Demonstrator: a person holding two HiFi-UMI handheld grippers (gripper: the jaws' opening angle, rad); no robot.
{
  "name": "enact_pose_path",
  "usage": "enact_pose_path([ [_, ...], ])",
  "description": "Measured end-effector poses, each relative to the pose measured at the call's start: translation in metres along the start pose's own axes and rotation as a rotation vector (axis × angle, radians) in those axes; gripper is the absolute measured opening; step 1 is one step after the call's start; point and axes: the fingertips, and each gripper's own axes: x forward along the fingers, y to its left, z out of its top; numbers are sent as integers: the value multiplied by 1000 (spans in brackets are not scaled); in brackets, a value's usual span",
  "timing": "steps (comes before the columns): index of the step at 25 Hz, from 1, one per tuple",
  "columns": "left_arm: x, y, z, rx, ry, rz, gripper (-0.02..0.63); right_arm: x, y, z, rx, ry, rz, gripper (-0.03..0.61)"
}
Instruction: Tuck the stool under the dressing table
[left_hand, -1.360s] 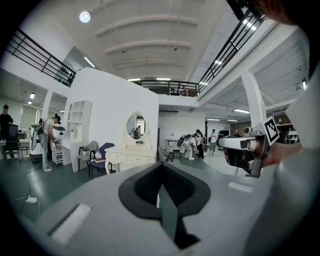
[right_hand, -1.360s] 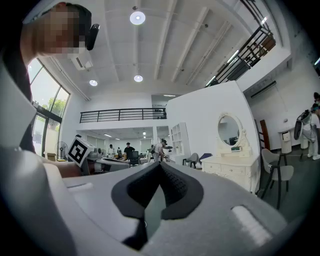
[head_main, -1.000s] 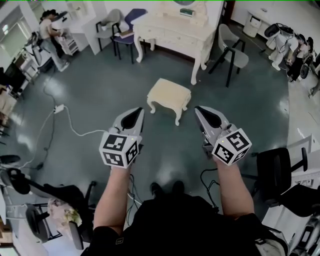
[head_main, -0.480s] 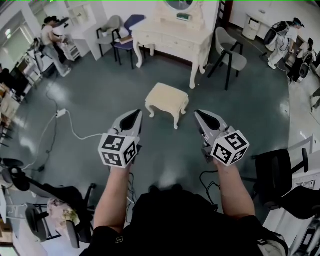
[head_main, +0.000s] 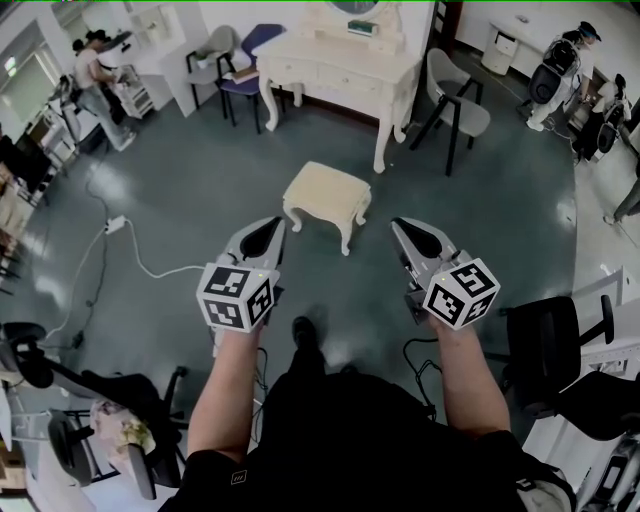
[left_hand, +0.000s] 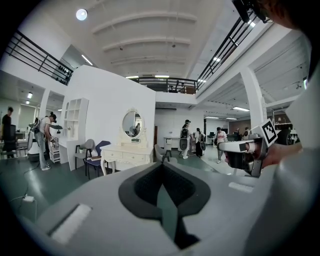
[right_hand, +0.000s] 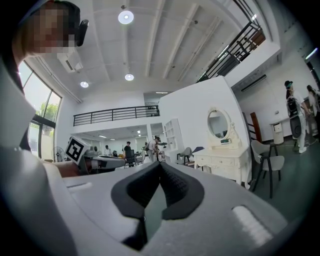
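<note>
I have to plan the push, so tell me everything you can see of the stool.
The stool is cream-white, with a rectangular padded-looking top, a scalloped apron and short curved legs, seemingly painted wood. It stands upright on the grey-green floor, in front of the dressing table, apart from it and not tucked under. Nothing touches it: the left gripper and right gripper, both shut, are short of it.

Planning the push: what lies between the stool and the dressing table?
Nothing but bare floor separates the stool from the dressing table, in the head view.
</note>
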Motion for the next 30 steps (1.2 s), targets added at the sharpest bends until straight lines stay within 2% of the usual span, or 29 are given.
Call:
enact_pose_path([
  [7, 45, 30, -4, -11, 11, -36, 18, 40, -26, -2, 7, 32, -25, 2],
  [13, 90, 64, -3, 92, 44, -68, 18, 96, -53, -6, 36, 73, -60, 2],
  [26, 148, 185, 2, -2, 35, -123, 18, 237, -63, -8, 48, 129, -56, 5],
  [30, 157, 214, 3, -22, 42, -126, 18, 266, -57, -15, 56, 150, -33, 32],
])
